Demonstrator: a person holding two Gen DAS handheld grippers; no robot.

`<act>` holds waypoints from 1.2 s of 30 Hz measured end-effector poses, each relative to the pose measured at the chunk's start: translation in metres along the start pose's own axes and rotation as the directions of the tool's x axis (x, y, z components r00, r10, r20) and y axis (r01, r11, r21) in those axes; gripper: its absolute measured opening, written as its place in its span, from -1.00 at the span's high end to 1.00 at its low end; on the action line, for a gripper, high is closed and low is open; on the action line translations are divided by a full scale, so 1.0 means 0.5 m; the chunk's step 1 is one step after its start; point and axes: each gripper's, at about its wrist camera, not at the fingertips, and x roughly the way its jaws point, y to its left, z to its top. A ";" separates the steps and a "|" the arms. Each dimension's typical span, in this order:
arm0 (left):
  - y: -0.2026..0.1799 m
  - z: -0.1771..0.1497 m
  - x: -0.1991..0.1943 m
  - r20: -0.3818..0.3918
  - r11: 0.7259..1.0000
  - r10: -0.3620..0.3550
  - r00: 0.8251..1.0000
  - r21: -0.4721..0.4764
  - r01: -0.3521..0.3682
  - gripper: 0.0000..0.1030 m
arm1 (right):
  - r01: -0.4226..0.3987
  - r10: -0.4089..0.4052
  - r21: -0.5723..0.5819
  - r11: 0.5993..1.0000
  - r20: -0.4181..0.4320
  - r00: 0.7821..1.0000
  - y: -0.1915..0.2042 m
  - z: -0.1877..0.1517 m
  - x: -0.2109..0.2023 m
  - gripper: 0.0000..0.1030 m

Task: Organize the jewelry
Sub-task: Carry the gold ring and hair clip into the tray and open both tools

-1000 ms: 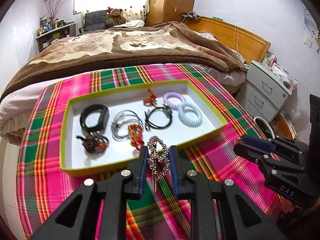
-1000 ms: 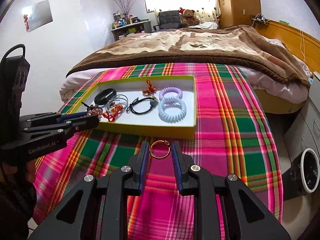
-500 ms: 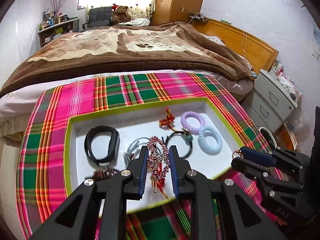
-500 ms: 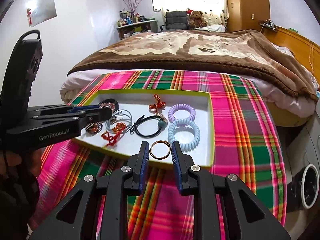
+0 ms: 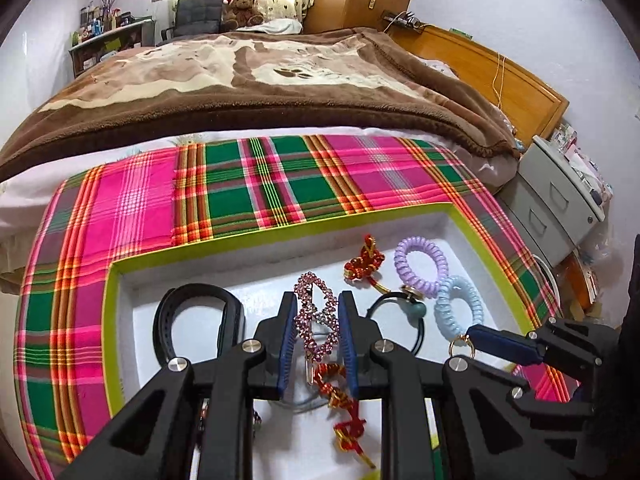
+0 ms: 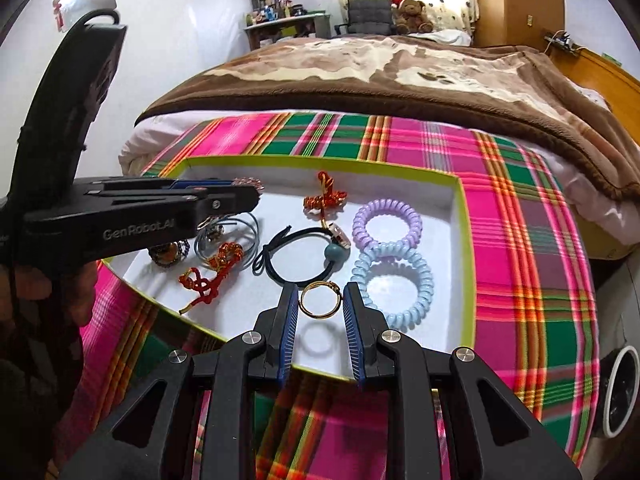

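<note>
Left wrist view: left gripper (image 5: 317,322) fingers clamp a pink rhinestone hair clip (image 5: 316,316) over the green-rimmed white tray (image 5: 280,234); right gripper (image 6: 320,312) fingers pinch a thin gold ring (image 6: 321,299).

On the plaid cloth (image 6: 532,240) sits the tray (image 6: 464,264), two coil bands (image 6: 390,280) touching at its right side, the elastic loop (image 6: 304,256) left of them, knotted cords (image 6: 212,272) further left.

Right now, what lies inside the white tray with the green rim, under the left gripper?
Under the left gripper, inside the white green-rimmed tray, lie a red-gold twisted cord ornament and thin grey rings. The gripper covers most of a dark beaded piece.
</note>
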 end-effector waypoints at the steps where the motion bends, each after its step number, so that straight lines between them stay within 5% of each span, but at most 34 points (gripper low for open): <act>1: 0.003 0.001 0.004 -0.006 1.000 0.003 1.000 -0.008 -0.003 0.58 | -0.004 0.004 -0.003 1.000 -0.011 1.000 -0.001 0.000 0.006 0.54; 25: 0.002 0.000 0.041 -0.050 1.000 0.010 0.999 -0.012 -0.010 0.55 | 0.003 -0.004 -0.020 1.000 -0.063 0.998 -0.002 0.002 0.030 0.53; 36: 0.000 -0.002 0.039 -0.055 1.000 -0.001 0.998 -0.011 0.000 0.32 | 0.008 -0.009 -0.024 1.000 -0.066 0.998 -0.003 0.005 0.032 0.49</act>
